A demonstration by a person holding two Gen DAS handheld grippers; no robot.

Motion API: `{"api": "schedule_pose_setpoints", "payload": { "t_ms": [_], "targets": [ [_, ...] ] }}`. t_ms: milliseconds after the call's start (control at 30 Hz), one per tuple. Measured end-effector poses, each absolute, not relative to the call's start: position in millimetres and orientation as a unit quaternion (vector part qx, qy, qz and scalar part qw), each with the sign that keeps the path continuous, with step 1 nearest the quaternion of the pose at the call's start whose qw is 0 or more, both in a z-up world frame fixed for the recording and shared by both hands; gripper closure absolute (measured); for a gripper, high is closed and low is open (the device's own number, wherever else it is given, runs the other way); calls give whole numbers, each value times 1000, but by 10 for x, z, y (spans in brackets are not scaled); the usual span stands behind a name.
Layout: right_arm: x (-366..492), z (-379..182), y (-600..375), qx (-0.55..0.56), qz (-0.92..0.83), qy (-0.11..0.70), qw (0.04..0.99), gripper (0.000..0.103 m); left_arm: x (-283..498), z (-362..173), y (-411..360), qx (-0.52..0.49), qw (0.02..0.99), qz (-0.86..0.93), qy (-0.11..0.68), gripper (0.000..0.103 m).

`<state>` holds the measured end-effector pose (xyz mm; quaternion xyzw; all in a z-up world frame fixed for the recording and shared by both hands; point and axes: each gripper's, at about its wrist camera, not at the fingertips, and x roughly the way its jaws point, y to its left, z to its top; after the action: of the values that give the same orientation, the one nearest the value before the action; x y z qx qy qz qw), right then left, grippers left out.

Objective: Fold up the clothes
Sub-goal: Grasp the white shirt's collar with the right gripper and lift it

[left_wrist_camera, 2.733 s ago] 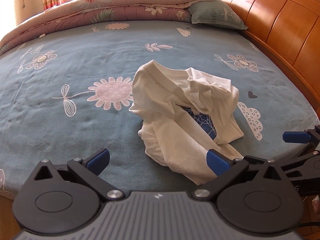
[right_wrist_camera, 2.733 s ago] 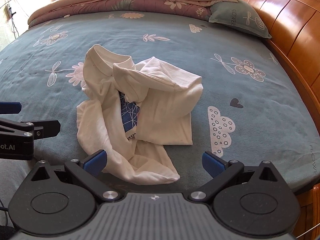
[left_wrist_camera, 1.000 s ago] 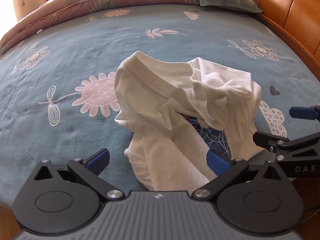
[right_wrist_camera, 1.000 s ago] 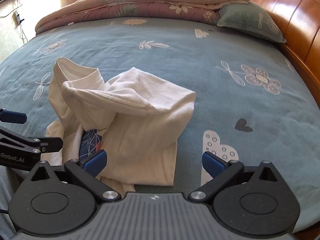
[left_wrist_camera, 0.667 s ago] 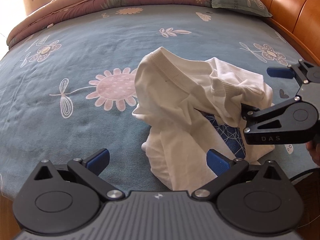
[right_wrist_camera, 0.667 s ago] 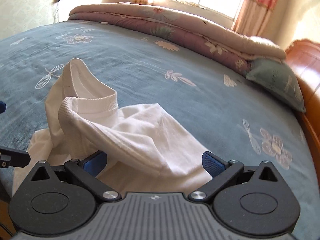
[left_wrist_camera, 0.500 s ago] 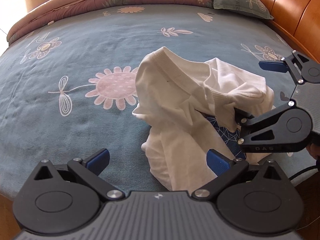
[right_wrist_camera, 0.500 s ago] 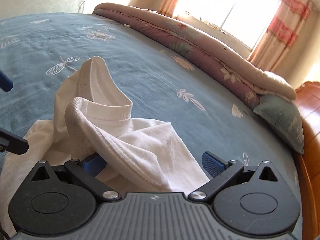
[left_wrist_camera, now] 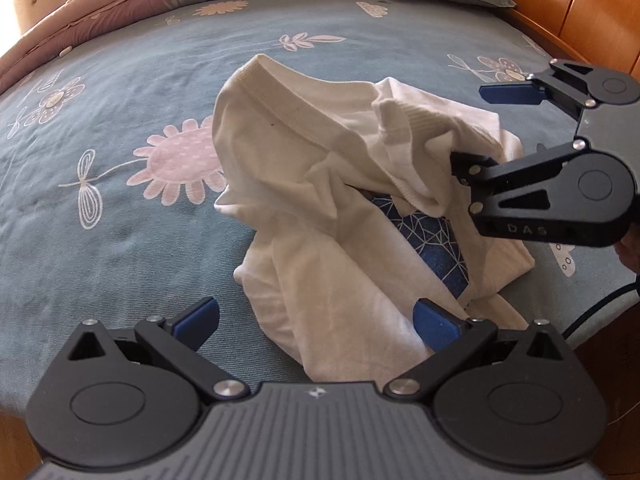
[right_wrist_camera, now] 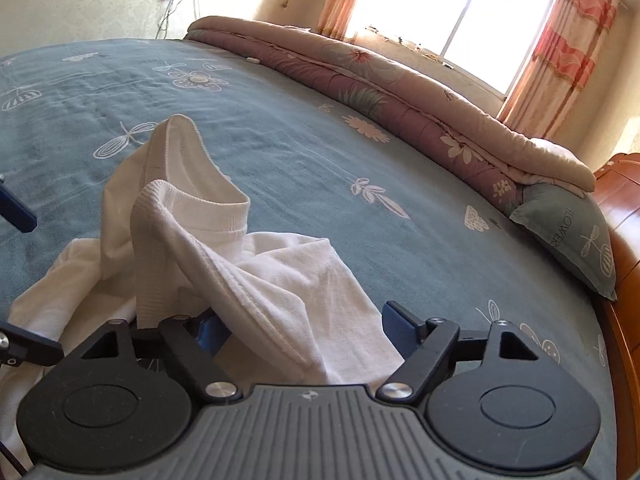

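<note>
A crumpled white T-shirt [left_wrist_camera: 320, 184] with a blue print [left_wrist_camera: 432, 240] lies on the blue flowered bed sheet [left_wrist_camera: 120, 80]. My left gripper [left_wrist_camera: 316, 316] hovers open over the shirt's near end, with cloth below its jaws but not pinched. My right gripper [left_wrist_camera: 480, 128] comes in from the right, turned on its side, with one finger above and one tucked under the ribbed fold [left_wrist_camera: 412, 120]. Its jaws are closing around that fold. In the right wrist view the right gripper [right_wrist_camera: 306, 324] has the white cloth [right_wrist_camera: 256, 280] bunched between its blue pads, which still stand apart.
A folded quilt [right_wrist_camera: 400, 92] and a green pillow [right_wrist_camera: 568, 232] lie along the far side of the bed. The wooden headboard [left_wrist_camera: 580, 12] runs along the right. The mattress edge is just below my left gripper. A hand [left_wrist_camera: 630, 248] shows at the right edge.
The right gripper has rolled onto its side and slid in around the shirt's ribbed fold, and its jaws have narrowed. The left gripper has hardly moved.
</note>
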<state>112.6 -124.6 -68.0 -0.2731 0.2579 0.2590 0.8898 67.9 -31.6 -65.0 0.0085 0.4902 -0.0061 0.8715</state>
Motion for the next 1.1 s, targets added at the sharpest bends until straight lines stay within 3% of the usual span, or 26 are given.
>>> {"api": "schedule_pose_setpoints", "payload": {
  "t_ms": [67, 133, 233, 1100],
  "targets": [
    [1066, -715, -1160, -295, 269, 254, 881, 32, 670, -649, -318, 10, 872, -4, 490, 1],
    [1015, -740, -1083, -314, 277, 251, 873, 50, 654, -646, -322, 14, 872, -2, 489, 1],
    [1017, -722, -1063, -311, 282, 259, 870, 62, 638, -643, -321, 15, 873, -2, 487, 1],
    [1644, -448, -1982, -245, 126, 315, 908, 64, 819, -535, -338, 55, 894, -37, 442, 1]
  ]
}}
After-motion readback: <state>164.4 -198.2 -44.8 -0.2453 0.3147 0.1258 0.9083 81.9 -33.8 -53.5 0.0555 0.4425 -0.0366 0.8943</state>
